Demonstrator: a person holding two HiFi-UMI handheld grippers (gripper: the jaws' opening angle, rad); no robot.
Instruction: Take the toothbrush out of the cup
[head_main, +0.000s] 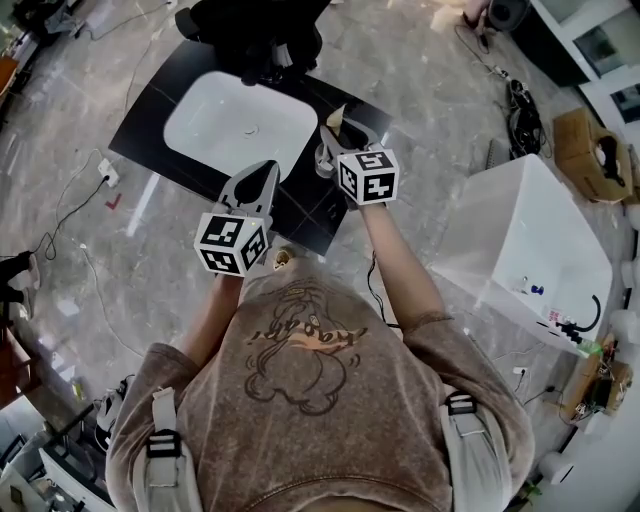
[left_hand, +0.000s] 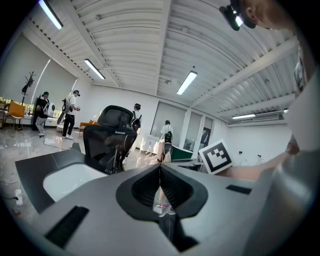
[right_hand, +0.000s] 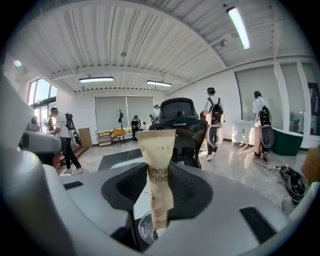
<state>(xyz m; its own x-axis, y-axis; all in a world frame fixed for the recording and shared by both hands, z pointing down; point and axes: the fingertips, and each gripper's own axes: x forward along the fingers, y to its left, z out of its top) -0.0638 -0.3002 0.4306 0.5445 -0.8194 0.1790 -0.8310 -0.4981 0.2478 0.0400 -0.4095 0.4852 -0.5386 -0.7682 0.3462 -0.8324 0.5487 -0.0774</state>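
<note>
Cup (right_hand: 146, 227) on the bench (head_main: 145, 130) sits half hidden behind your right hand-held gripper (right_hand: 160, 167); that gripper is clamped on the wrapped toothbrush (right_hand: 157, 145), directly above the cup; left hand-held gripper (left_hand: 160, 170) closed, empty.

two grippers (head_main: 268, 170) (head_main: 338, 128), one wrapped toothbrush (right_hand: 159, 170), one sink (head_main: 215, 120), seemingly one cup (right_hand: 146, 228)

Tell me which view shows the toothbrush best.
The right gripper view: the wrapped toothbrush stands upright, clamped between the jaws, its printing legible, lower end at the cup. The head view shows only its beige top; the left gripper view shows at most a distant sliver.
</note>
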